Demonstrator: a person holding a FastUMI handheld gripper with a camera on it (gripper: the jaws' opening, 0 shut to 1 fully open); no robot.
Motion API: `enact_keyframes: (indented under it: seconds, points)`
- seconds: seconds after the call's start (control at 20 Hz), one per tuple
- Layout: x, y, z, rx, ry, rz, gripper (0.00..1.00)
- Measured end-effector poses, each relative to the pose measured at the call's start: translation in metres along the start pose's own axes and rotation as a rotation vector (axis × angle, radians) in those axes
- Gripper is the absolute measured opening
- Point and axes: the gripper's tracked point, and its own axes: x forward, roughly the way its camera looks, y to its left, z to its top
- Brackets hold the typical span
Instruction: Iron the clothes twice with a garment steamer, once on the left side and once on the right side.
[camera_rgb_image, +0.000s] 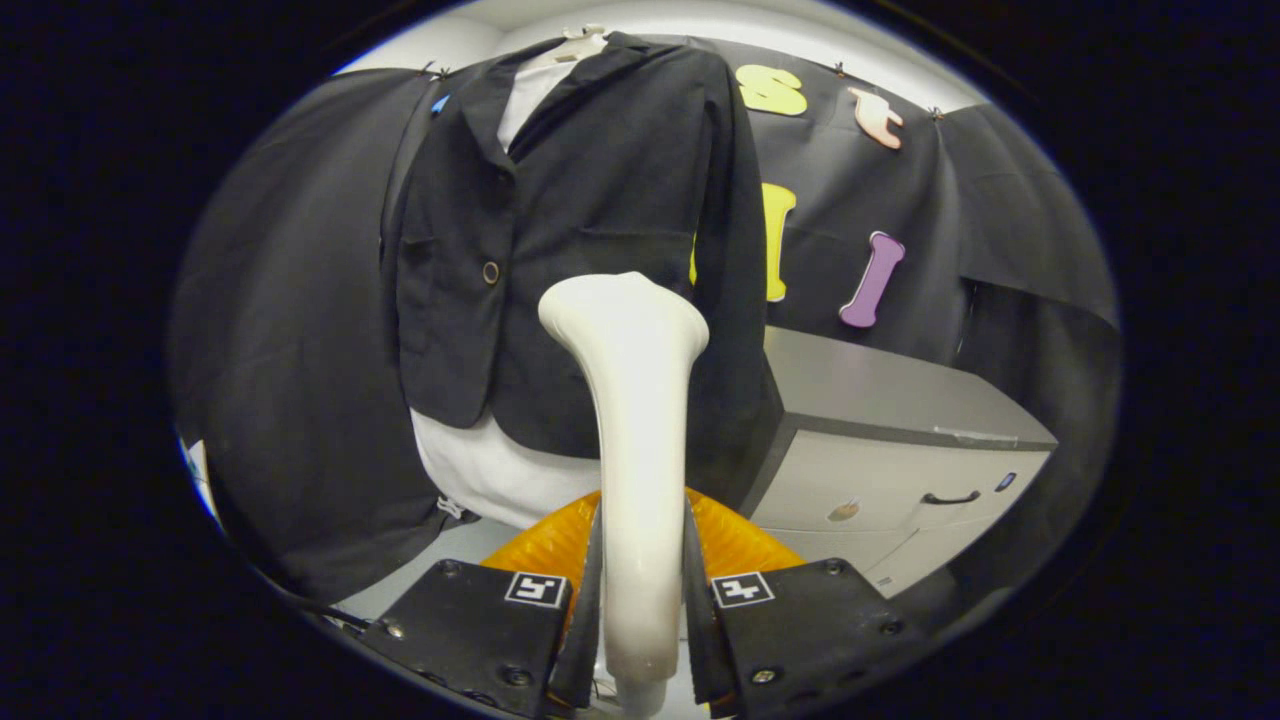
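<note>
One gripper, black, with a square marker tag on each finger; we found both fingers pressed against the handle of the garment steamer, one on each side, so it was clenched on that tool.

One garment steamer, white, handle rising from between the fingers and widening to a flared head at the top. The head stood in front of the lower part of the jacket, on the buttoned front panel beside the sleeve; we could not tell whether it touched the cloth.

One black jacket, dressed on a white mannequin torso, directly ahead of the fingers. We noted its lapels open at the neck, one round button on the front, and a sleeve hanging straight down on the side nearer the cabinet. The white torso showed below the hem and at the collar.

One orange object, ribbed, seen just behind the fingers on both sides of the handle; we could not identify it.

One grey cabinet, beside the jacket, with a dark handle on its front drawer.

One pale floor, under the torso.
</note>
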Motion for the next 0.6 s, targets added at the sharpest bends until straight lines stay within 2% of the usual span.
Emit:
enact_keyframes:
  seconds: [0.3, 0.6]
  points:
    - [0.020, 0.003, -0.045, -0.017, 0.093, 0.006, 0.39]
    - [0.044, -0.001, -0.064, -0.054, 0.157, 0.002, 0.38]
